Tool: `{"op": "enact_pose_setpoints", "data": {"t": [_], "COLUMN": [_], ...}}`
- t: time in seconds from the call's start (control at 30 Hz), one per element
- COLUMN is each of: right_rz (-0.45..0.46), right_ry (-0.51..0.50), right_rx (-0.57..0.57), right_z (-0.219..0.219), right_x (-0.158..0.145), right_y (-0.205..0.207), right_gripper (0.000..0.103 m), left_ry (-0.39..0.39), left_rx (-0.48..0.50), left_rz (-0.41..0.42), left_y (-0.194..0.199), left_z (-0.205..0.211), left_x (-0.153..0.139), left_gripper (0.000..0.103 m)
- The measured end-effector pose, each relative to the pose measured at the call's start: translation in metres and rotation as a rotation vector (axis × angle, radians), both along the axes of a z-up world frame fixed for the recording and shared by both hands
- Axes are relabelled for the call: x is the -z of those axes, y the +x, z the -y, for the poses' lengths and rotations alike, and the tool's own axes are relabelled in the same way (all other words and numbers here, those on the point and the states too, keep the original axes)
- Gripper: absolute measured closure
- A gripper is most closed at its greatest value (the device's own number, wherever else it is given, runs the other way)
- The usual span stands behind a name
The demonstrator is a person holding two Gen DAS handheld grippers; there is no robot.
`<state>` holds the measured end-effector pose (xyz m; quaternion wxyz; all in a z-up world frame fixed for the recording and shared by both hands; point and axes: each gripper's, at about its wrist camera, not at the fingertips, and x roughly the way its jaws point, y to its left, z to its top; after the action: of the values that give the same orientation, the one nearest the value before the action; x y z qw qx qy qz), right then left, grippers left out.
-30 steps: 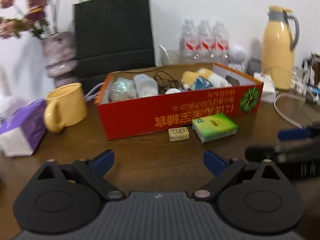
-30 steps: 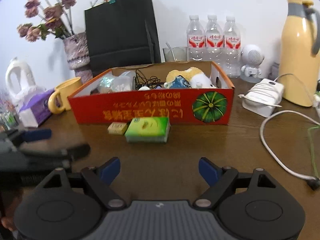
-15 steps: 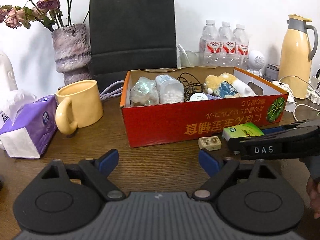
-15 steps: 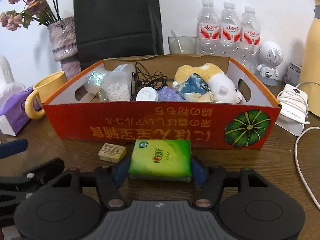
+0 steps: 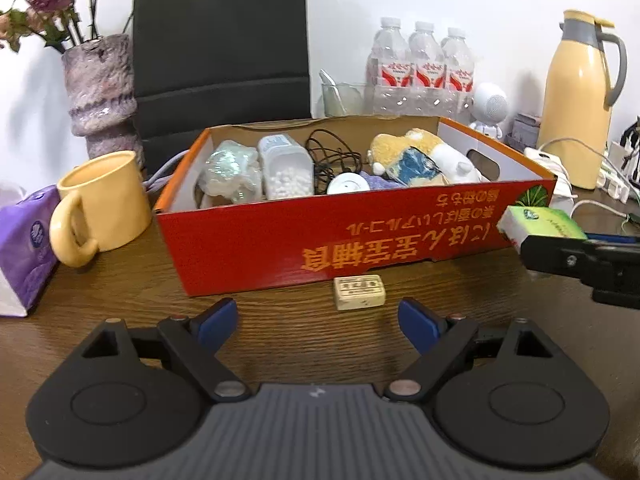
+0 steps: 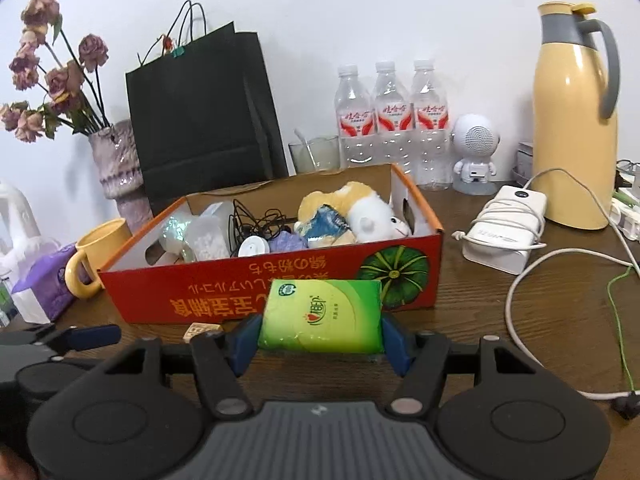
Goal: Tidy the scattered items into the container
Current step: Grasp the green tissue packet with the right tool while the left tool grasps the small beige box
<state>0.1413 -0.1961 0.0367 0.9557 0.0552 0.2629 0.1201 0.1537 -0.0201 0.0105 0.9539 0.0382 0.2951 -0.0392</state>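
Observation:
The red cardboard box (image 5: 280, 248) (image 6: 248, 300) stands mid-table and holds a plush toy (image 6: 360, 212), cables, a pill jar and other items. My right gripper (image 6: 320, 340) is shut on the green tissue pack (image 6: 320, 316) and holds it lifted in front of the box; the pack also shows in the left wrist view (image 5: 540, 224). A small beige eraser-like block (image 5: 359, 291) lies on the table before the box, partly hidden in the right wrist view (image 6: 200, 330). My left gripper (image 5: 316, 320) is open and empty, low over the table just short of the block.
A yellow mug (image 5: 100, 204) and purple tissue box (image 5: 24, 248) stand left of the box. Behind are a vase (image 5: 104, 92), black bag (image 5: 224, 48), water bottles (image 6: 388, 120), small white speaker (image 6: 476, 152), yellow jug (image 6: 576, 120). A white power bank (image 6: 508, 232) and cables lie right.
My right gripper closed on the green tissue pack and lifted it off the table. My left gripper moved closer to the box and the beige block, staying open.

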Motion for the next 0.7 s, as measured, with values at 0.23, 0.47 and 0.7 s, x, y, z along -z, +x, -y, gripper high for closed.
{"op": "enact_pose_setpoints", "data": {"t": [0.23, 0.47, 0.7], "right_rz": [0.009, 0.015, 0.01], "right_ry": [0.017, 0.078, 0.049], "right_rx": [0.02, 0.052, 0.02], "right_z": [0.013, 0.032, 0.02], "right_x": [-0.004, -0.008, -0.004], "right_y": [-0.003, -0.01, -0.011], "right_gripper": [0.04, 0.04, 0.04], "left_ry": [0.021, 0.022, 0.009], "left_rx": [-0.002, 0.026, 0.032], "left_rz": [-0.006, -0.003, -0.042], "left_y": [0.003, 0.005, 0.029], "left_z": [0.006, 0.012, 0.023], "left_x": [0.004, 0.005, 0.008], "left_gripper": [0.01, 0.01, 0.03]}}
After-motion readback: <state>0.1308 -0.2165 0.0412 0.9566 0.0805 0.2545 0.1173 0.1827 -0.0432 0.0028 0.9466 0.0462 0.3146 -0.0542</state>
